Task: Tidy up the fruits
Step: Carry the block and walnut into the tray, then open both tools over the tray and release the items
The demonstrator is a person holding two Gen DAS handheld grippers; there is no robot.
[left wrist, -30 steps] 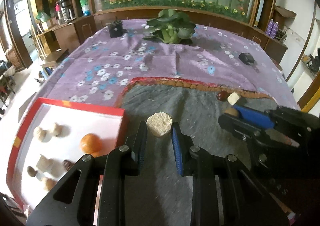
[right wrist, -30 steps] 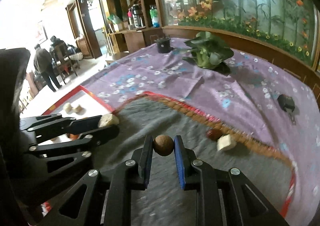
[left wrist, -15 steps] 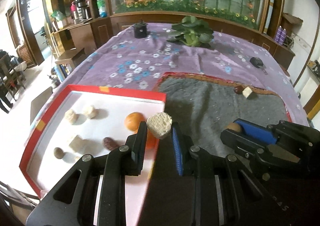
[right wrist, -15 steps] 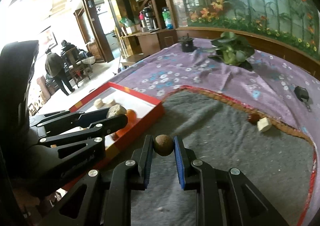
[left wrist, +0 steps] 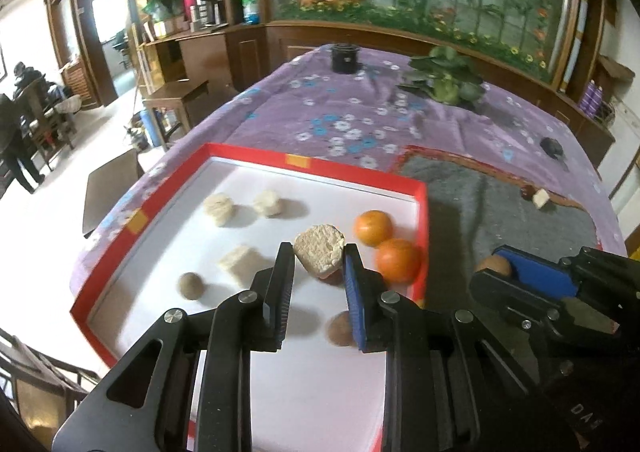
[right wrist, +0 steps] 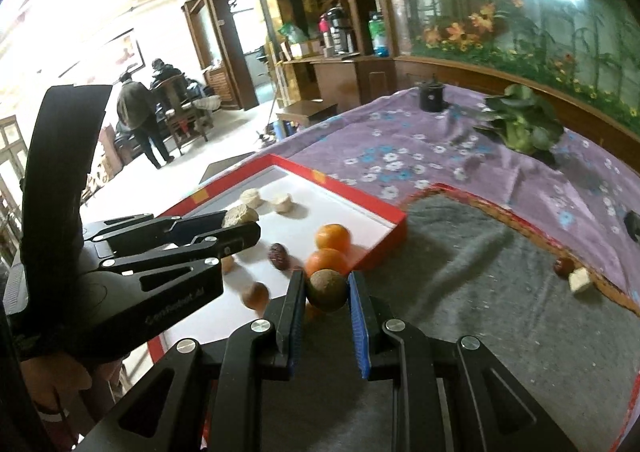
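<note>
My left gripper is shut on a pale, rough round fruit slice and hangs over the white floor of the red-rimmed tray. In that tray lie two oranges, several pale chunks, small brown balls and a dark date. My right gripper is shut on a small brown ball, just at the tray's near right corner above the grey mat. A date and a pale cube remain at the mat's far edge.
A purple flowered cloth covers the table. A leafy green plant, a black pot and a small black object stand farther back. Left of the table are floor, wooden stools and people in the distance.
Both grippers travelled left with their pieces, from over the grey mat to the tray. The left one now hangs over the tray floor; the right one has reached its corner.
</note>
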